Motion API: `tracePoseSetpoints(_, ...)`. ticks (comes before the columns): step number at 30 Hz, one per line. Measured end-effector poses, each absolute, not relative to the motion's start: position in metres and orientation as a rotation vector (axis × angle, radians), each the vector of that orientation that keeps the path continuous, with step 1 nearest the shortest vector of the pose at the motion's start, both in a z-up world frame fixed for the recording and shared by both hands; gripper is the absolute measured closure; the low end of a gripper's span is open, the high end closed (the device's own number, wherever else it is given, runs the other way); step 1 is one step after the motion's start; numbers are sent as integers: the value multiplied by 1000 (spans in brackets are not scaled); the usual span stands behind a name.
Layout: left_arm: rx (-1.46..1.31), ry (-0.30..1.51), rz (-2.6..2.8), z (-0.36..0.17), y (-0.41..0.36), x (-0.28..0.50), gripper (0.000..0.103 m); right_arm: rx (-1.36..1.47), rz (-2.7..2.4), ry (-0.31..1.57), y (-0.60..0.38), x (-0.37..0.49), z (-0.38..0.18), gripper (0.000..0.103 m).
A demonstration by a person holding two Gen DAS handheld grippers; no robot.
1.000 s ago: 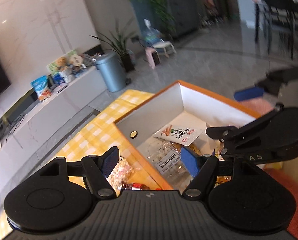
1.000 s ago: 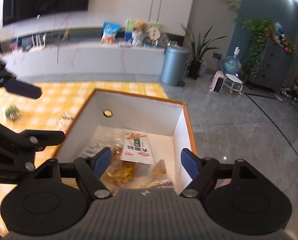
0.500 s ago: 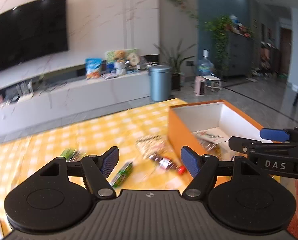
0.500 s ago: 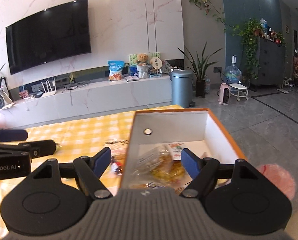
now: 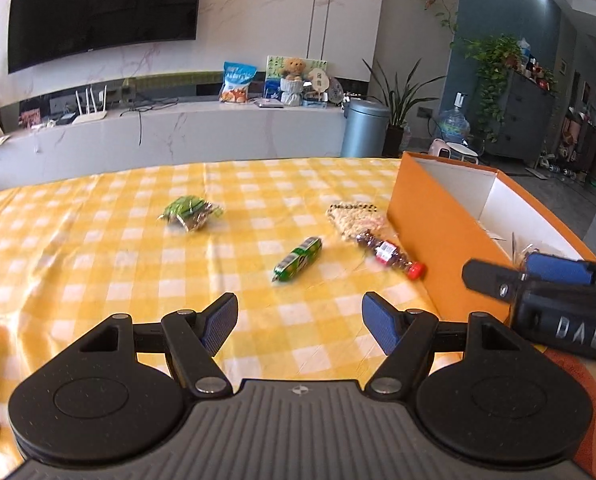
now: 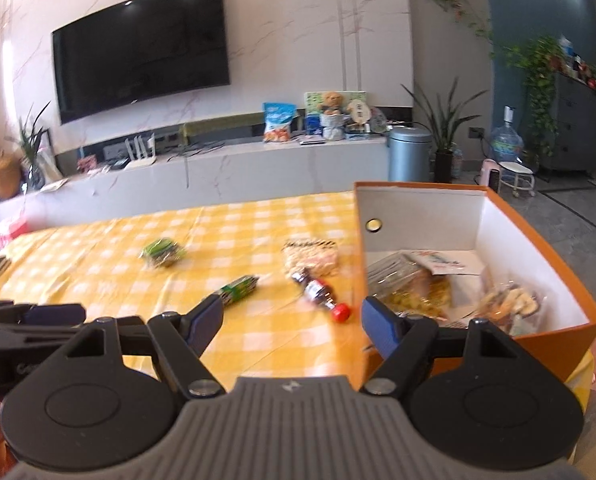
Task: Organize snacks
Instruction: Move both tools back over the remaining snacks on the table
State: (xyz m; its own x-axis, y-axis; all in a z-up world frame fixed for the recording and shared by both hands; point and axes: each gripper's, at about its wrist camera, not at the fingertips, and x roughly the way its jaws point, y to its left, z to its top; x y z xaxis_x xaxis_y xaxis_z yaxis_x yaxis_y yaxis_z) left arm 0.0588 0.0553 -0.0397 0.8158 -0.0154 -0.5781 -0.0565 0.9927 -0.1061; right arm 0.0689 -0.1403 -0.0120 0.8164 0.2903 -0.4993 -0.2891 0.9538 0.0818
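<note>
Both the left gripper [image 5: 299, 322] and right gripper [image 6: 292, 322] hang empty with jaws apart, so the step is choosing the next snack: the green stick pack [image 5: 298, 259] just ahead looks nearest, the orange box [image 5: 438, 236] waiting rightward.

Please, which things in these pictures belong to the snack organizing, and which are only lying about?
For the job:
orange box
green packet
green tube
clear cracker bag
small bottle with red cap

Only lying about:
grey bin
teddy bear
television
</note>
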Motion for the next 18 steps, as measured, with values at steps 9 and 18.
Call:
tracePoseSetpoints(9,-130,621,30,-45,69,60,22,-75,361,550,-117,72,-31,51)
tracePoseSetpoints(18,-86,676,50,-58,78,81,43,-153,371,518,-91,87,-42,58)
